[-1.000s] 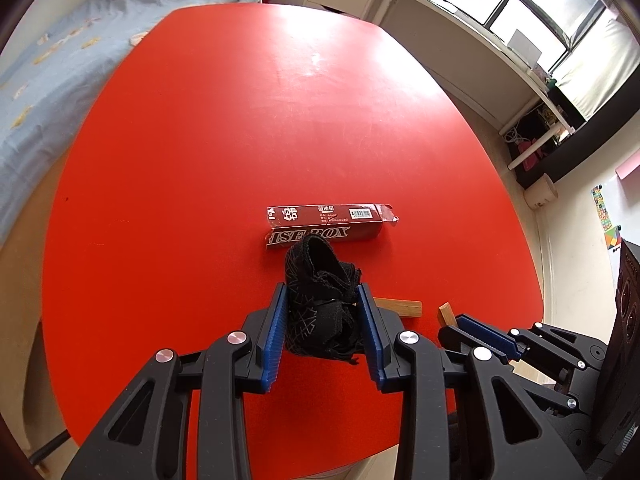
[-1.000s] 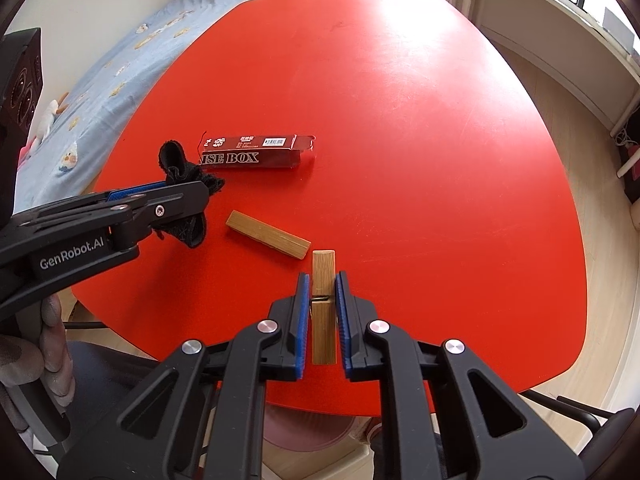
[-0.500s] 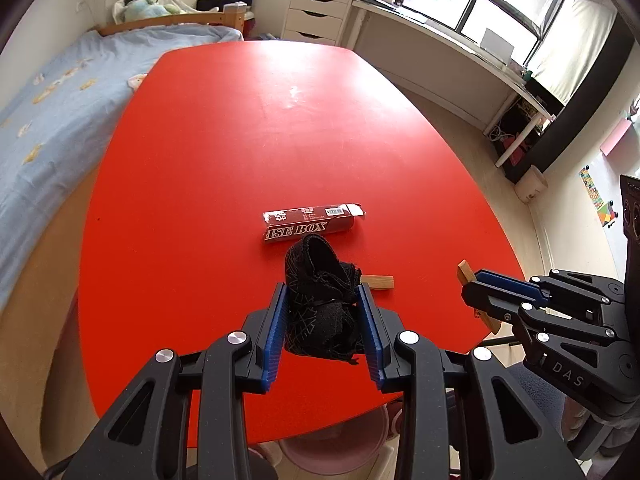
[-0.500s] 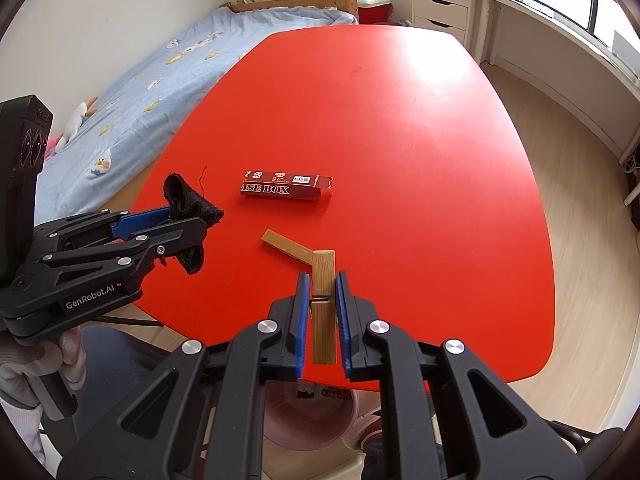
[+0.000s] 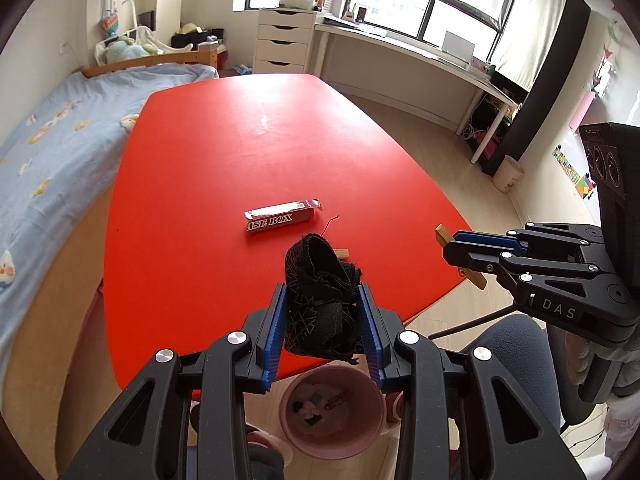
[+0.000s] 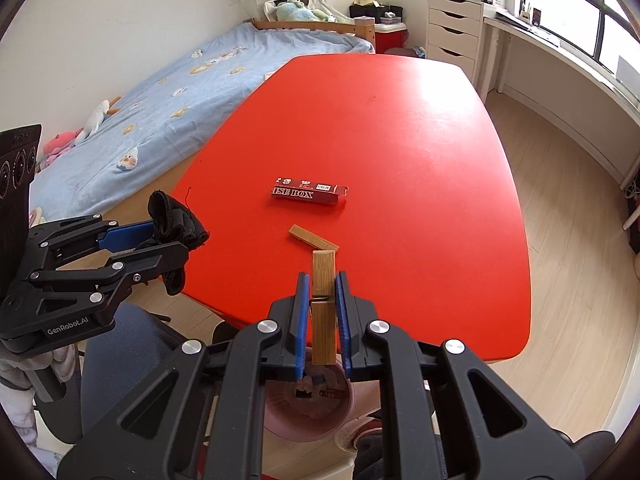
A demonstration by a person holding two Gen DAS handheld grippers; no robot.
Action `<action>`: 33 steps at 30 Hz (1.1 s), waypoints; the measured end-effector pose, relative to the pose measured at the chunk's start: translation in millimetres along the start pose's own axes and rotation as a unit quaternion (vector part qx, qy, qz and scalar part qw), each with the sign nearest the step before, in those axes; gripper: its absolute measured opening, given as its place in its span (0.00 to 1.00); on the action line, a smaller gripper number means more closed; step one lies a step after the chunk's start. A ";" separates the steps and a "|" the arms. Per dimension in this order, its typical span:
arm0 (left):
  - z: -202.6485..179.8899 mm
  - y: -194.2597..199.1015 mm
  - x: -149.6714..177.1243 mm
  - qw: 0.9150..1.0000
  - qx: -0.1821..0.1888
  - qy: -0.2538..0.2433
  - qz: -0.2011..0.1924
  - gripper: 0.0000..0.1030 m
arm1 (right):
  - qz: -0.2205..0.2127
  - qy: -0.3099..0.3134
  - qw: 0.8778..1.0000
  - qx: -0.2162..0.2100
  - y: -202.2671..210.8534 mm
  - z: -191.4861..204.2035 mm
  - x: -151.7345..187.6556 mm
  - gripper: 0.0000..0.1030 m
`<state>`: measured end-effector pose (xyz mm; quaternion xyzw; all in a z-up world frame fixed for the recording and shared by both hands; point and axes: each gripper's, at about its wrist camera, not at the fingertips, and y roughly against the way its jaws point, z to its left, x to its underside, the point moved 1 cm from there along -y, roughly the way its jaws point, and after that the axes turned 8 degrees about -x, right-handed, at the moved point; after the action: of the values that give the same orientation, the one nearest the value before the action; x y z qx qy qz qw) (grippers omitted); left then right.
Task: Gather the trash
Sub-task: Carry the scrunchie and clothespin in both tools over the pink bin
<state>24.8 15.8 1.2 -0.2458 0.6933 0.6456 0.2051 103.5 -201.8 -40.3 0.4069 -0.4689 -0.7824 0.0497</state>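
Observation:
My left gripper (image 5: pixel 322 312) is shut on a crumpled black cloth (image 5: pixel 320 300), held in the air over the near table edge and above a pink trash bin (image 5: pixel 332 412). My right gripper (image 6: pixel 322 304) is shut on a wooden clothespin (image 6: pixel 323 308), also held above the bin (image 6: pixel 308 408). The left gripper with the cloth (image 6: pixel 172 228) shows at the left of the right wrist view. A dark red "BOX" carton (image 6: pixel 310 192) and a wooden stick (image 6: pixel 314 241) lie on the red table (image 6: pixel 400 140).
The bin on the floor holds several bits of trash. A bed with a blue cover (image 6: pixel 160 100) runs along the table's left side. A white drawer unit (image 5: pixel 286 40) and a long desk under windows stand at the far side. An office chair (image 5: pixel 520 360) is by the near edge.
Both grippers have pulled back and up from the table with their loads, so they now hang over the near edge above the pink bin. The carton and stick stayed in place.

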 end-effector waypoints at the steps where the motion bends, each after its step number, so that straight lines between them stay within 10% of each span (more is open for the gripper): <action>1: -1.5 3.8 3.0 1.000 0.000 -0.002 -0.002 0.33 | -0.001 0.005 1.000 -0.002 3.8 2.7 2.5 0.12; 33: -27.0 34.1 76.4 0.998 0.037 -0.027 0.030 0.33 | 0.015 0.005 0.998 -0.065 45.7 35.5 89.3 0.12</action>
<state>-55.7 -15.4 -15.5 -0.1994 0.7182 0.6317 0.2130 6.1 -243.5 -49.4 0.3992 -0.4230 -0.8084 0.0903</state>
